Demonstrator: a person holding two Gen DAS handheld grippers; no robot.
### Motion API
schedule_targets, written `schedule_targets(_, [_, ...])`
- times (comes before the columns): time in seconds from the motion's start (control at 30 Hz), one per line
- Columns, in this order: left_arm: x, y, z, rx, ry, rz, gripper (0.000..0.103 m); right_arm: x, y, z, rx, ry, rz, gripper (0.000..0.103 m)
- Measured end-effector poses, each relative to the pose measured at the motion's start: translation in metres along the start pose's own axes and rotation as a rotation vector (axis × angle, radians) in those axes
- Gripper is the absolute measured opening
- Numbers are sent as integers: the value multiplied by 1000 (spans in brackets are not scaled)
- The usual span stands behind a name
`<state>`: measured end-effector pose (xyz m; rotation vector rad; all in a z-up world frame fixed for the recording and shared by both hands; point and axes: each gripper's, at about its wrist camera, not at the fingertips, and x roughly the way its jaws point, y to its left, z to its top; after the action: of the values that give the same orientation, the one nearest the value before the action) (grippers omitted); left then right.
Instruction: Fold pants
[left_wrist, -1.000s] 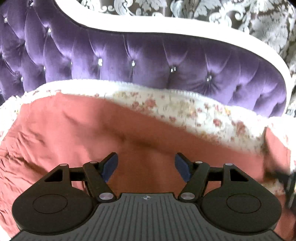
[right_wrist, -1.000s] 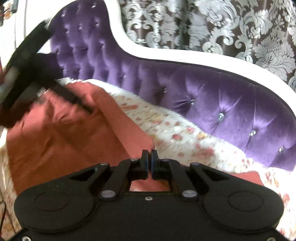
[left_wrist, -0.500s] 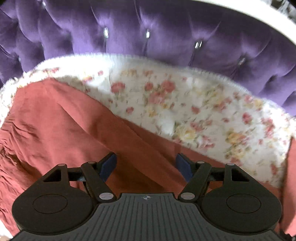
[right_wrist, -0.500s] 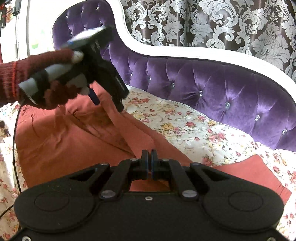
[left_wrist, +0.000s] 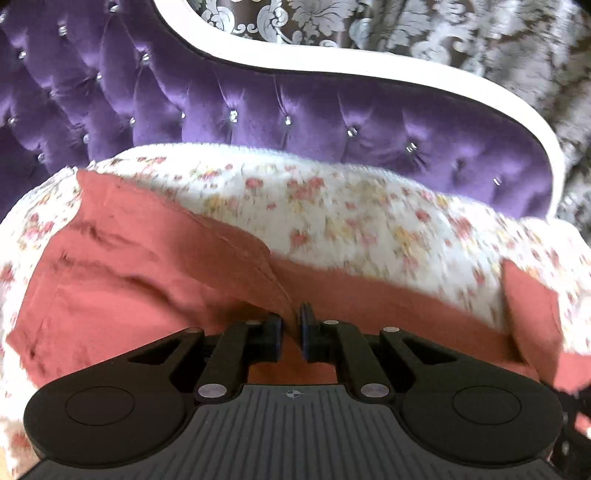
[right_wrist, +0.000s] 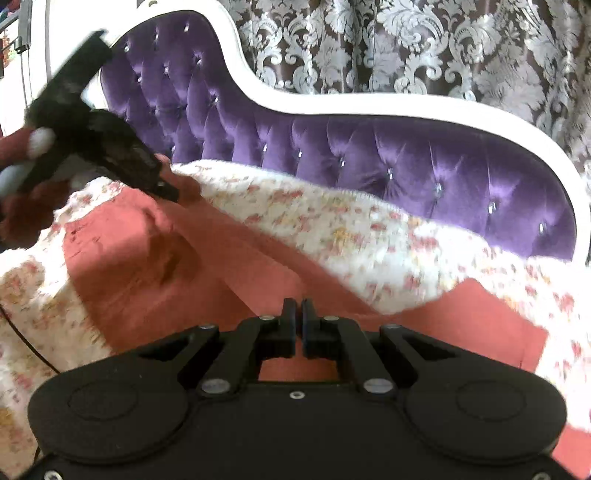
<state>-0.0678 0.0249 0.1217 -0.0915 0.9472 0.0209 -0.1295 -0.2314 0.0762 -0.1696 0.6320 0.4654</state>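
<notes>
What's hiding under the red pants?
Under the red pants lies a fluffy flowered blanket, showing all around their edges. Behind it rises a purple tufted sofa back. Whatever lies under the blanket itself is covered, so it cannot be seen.

Left gripper (left_wrist: 291, 328): black linkage arms on two round hubs, silver pivot screws, blue pads on the fingers (left_wrist: 275, 334), grey ribbed deck with a small crosshair mark. Right gripper (right_wrist: 298, 328): same black linkage and silver screws, plain black deck, dark pads. Seen from the right wrist, the left unit has a pale grip, and the hand (right_wrist: 22, 206) wears a dark red knit glove.
</notes>
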Motion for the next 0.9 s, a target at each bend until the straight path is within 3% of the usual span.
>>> schedule_targets(0.17, [-4,2,-60,38,44,10,9,-7,28,-34,26,119,12,11])
schedule_targets(0.27, [10,4,-84,38,89,19,9,-5,32,-46,109,198,15,19])
schedule_targets(0.37, [20,6,-94,39,95,28,9,-23,31,-44,225,197,44,23])
schedule_targets(0.47, [25,9,-98,25,98,22,9,-54,27,-37,329,133,211,24])
schedule_targets(0.53, [29,12,-98,14,104,15,9,-67,25,-34,371,92,239,35])
schedule_targets(0.57, [29,13,-100,10,103,11,9,-69,24,-31,372,78,184,43])
schedule_targets(0.73, [28,11,-108,13,88,20,9,-35,8,-20,330,37,-255,52])
schedule_targets(0.8, [28,11,-110,16,83,22,9,-12,-4,-19,375,34,-331,52])
schedule_targets(0.9, [29,12,-109,10,83,20,9,24,-20,-16,448,82,-332,51])
